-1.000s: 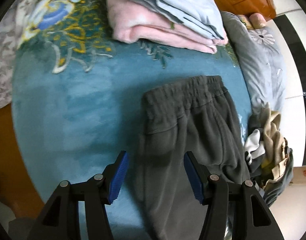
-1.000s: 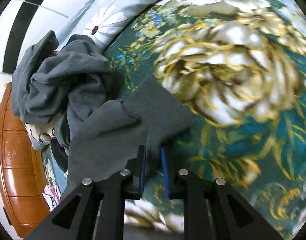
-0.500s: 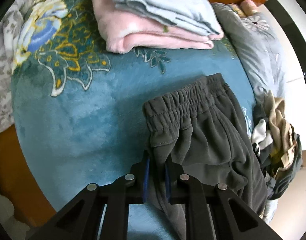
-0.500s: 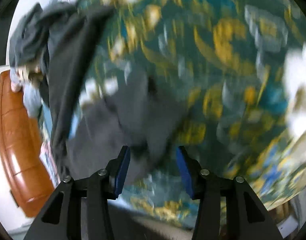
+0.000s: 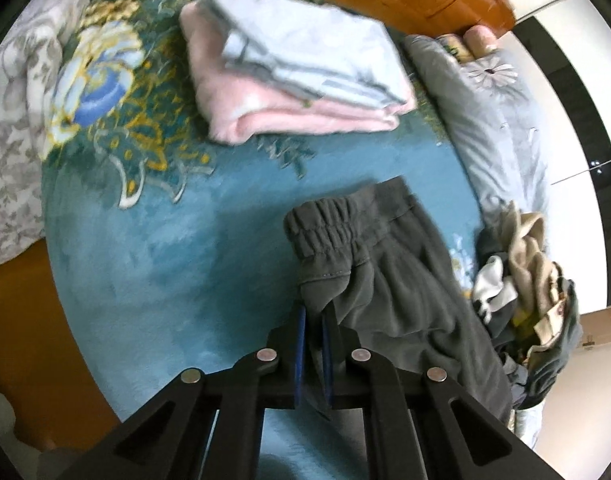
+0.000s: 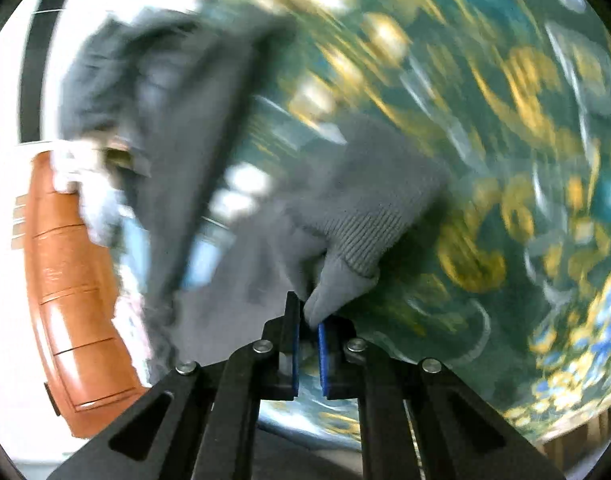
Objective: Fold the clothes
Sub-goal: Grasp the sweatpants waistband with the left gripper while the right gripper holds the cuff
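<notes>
Dark grey trousers (image 5: 393, 280) with an elastic waistband lie on a teal floral blanket (image 5: 165, 248). My left gripper (image 5: 313, 320) is shut on the fabric just below the waistband corner and lifts it off the blanket. In the blurred right wrist view, my right gripper (image 6: 309, 324) is shut on the ribbed cuff end of the trousers (image 6: 357, 220) and holds it above the blanket (image 6: 505, 120).
A folded stack, a pale blue garment (image 5: 305, 52) on a pink one (image 5: 281, 116), lies at the back. A heap of unfolded clothes (image 5: 529, 280) sits at the right edge, also in the right wrist view (image 6: 137, 80). A grey daisy pillow (image 5: 489, 100) and wooden furniture (image 6: 73, 300) stand nearby.
My left gripper closed on the trousers below the waistband and has raised that corner. My right gripper opened, then shut again on the cuff while swinging fast across the blanket.
</notes>
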A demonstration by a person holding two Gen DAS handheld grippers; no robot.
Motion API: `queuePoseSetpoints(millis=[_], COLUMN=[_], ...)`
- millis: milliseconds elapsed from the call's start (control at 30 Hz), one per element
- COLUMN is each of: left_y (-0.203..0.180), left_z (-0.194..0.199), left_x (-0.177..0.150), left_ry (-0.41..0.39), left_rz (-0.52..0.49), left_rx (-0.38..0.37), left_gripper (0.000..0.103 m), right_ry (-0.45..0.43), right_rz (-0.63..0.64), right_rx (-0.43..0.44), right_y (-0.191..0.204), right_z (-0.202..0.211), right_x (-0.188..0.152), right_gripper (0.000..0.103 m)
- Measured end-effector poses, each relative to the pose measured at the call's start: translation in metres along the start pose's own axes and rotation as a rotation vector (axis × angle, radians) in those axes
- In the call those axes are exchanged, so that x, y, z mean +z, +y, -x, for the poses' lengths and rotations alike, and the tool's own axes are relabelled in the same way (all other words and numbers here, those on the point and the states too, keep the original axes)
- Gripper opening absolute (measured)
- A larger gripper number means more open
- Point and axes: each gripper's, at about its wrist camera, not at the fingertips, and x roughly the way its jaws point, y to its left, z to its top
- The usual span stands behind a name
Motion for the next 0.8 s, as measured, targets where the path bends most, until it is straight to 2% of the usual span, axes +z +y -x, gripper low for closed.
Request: queuePoseSetpoints(millis=[100, 200, 267, 333, 400, 533, 633, 800], left_y=[-0.01, -0.008, 0.009, 0.018, 0.021, 0.007, -0.001, -0.046], left_z=[0.023, 0.051, 0.066, 0.065, 0.061, 0.056, 0.056, 0.056], left_x=[0.002, -0.004, -0.012, -0.015, -0.018, -0.021, -0.01, 0.005], left_ry=[-0.023, -0.061, -0.07, -0.044, -0.02, -0.011, 0.022, 0.033], left_rz=[-0.004, 0.001, 0.019, 0.014, 0.002, -0.015, 0.039, -0.044], left_rx=[-0.057, -0.121, -0.15, -0.121, -0.08, -0.022, -0.064, -0.106], left_gripper=[0.007, 0.007, 0.007, 0.007, 0.007, 0.007, 0.007, 0.007], right_ry=[-0.094, -0.143, -0.137, -0.102, -0.068, -0.057, -0.055, -0.063], right_rz=[0.092, 0.167, 0.202, 0.217, 0.171, 0.068, 0.038, -0.015], right_rx=[0.065, 0.082, 0.068, 0.045, 0.045, 0.044, 0.049, 0.051], right_y=[0.046, 0.07, 0.071, 0.059, 0.038, 0.031, 0.034, 0.057], right_z=[0.042, 0.083, 0.102, 0.114, 0.111, 0.087, 0.081, 0.068], right_x=[0.013, 0.001, -0.011, -0.024, -0.031, -0.02, -0.003, 0.046], right_gripper=[0.007, 0.007, 0.007, 0.007, 0.007, 0.007, 0.007, 0.007])
